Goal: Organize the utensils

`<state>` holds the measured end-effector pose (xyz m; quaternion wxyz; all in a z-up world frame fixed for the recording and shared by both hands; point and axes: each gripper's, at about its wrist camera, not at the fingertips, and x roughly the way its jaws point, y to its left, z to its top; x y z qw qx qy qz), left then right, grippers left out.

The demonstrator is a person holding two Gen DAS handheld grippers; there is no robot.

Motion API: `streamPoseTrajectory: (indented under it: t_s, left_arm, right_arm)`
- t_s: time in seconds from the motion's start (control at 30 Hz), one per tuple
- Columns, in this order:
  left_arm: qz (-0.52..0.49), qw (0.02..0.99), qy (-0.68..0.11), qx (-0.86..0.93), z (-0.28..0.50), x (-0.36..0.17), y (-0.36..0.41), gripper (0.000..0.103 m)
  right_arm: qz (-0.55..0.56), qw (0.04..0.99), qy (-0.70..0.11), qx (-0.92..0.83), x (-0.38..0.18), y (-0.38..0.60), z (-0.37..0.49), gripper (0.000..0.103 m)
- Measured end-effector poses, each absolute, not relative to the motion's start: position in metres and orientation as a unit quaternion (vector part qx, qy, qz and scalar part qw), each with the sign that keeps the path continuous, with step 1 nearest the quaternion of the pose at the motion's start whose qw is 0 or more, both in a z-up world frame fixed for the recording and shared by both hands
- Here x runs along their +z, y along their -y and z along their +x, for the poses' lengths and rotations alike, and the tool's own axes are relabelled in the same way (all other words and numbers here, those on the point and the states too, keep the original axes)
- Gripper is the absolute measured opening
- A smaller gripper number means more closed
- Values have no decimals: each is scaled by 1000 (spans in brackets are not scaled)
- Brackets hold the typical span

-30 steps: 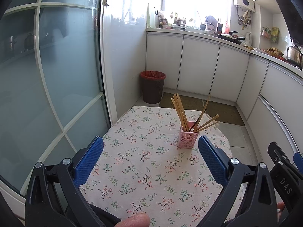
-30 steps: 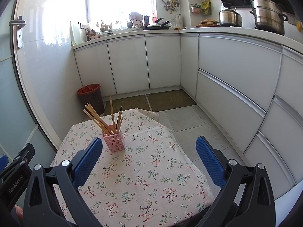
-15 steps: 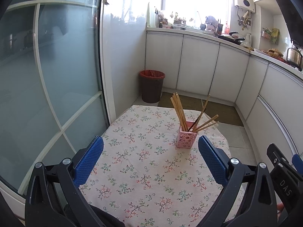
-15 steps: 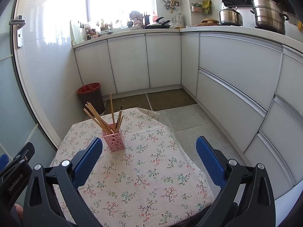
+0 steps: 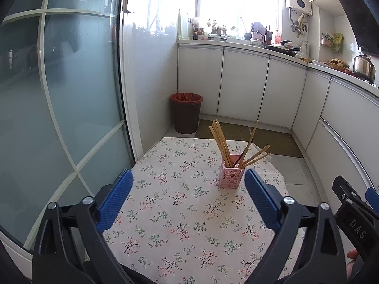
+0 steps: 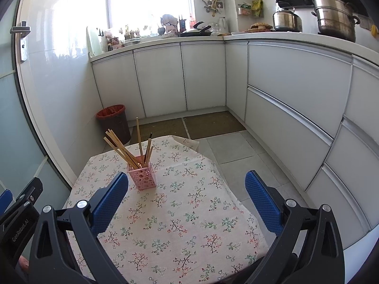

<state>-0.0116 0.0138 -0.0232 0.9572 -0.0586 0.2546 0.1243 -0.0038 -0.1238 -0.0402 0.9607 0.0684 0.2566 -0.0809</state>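
Chopsticks (image 5: pixel 222 142), thin wooden sticks, stand splayed in a pink perforated plastic holder (image 5: pixel 231 177) on the floral-clothed counter (image 5: pixel 177 213); your left gripper (image 5: pixel 187 201) hangs wide open, empty. From the right view, your right gripper (image 6: pixel 187 201) gapes empty too. Light, stiff, likely slippery: pinch mid-shaft, and steady the tippy holder.

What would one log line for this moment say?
left gripper: open, empty | right gripper: open, empty | wooden chopsticks: in pink perforated plastic holder | floral tablecloth
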Motion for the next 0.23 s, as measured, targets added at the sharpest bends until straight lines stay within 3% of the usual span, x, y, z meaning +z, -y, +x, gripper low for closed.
streamPoseTrajectory:
  t_s: [0.23]
  left_arm:
    - [-45, 957, -253, 135, -13, -22, -10, 96]
  right_arm:
    - [69, 960, -258, -80, -41, 124, -4, 96]
